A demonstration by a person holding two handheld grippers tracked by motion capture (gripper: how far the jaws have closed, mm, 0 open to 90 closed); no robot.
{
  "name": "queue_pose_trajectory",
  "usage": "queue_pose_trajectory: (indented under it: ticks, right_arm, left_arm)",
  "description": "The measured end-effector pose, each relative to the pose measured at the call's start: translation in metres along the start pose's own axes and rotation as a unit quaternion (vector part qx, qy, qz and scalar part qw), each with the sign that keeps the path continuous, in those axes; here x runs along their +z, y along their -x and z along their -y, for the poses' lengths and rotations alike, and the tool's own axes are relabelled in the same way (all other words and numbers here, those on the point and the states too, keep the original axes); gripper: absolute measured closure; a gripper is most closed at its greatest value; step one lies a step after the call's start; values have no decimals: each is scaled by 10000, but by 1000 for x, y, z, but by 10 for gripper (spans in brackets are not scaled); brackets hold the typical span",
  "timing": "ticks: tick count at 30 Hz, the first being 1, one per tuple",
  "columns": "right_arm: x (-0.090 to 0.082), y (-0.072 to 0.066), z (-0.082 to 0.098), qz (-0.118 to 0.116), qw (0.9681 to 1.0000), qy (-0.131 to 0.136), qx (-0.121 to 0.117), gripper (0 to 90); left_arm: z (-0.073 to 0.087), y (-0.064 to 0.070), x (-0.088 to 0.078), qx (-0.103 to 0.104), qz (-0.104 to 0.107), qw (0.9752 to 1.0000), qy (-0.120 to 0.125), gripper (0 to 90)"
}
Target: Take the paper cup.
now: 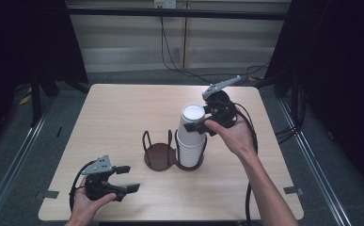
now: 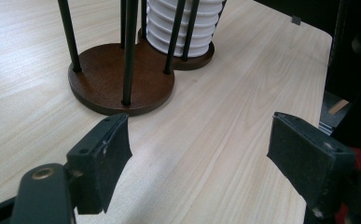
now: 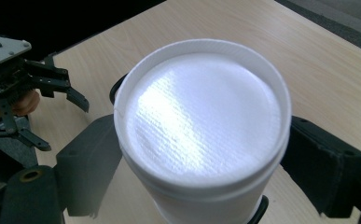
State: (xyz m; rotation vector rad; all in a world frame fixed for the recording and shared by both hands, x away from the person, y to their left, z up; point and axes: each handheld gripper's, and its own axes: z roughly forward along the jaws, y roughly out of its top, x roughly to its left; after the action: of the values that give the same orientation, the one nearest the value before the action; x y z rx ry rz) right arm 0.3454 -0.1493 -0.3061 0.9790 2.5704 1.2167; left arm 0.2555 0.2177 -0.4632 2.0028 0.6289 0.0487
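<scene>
Right gripper [image 1: 202, 124] has its jaws clamped on the top cup [image 1: 192, 123], one pad on each side just below the upturned base, and the right gripper view confirms it: white ribbed bottom of the cup [image 3: 201, 121] facing the camera, black pads pressing the wall left and right. That cup sits upside down at the head of the stack of white cups [image 1: 190, 149], which stands in the right-hand ring of the two-slot cup holder [image 1: 160, 157] near the middle of the table [image 1: 123, 113]. A grip this high makes sense, I'd say, because it takes just the one cup and leaves the nested ones below alone, while the holder's black posts [image 2: 129, 51] keep the stack from tipping. Left gripper [image 1: 124, 179] rests low at the near left of the table with its jaws apart and nothing between them; from its own view the pads frame bare wood, with the empty brown slot [image 2: 101, 77] just ahead. It looks parked there to stay out of the way, or ready to steady the holder. Room to move looks generous: straight up from the stack is clear, and the empty slot sits immediately left of it, its posts the only obstacle. Far edge and right edge of the table lie well apart from the holder, and the left half of the tabletop is wide open for setting a cup down.
</scene>
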Motion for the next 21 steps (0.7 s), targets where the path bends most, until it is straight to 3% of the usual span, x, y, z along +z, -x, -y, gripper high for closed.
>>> queue_pose_trajectory:
  ticks: [11, 21]
  right_arm:
    - [16, -4, -9, 215, 9989, -398, -142, 171]
    - [17, -4, -9, 278, 9987, -373, -220, 201]
  left_arm:
    - [0, 0, 0, 11, 5, 10000, -7, 209]
    - [0, 0, 0, 21, -9, 10000, -25, 214]
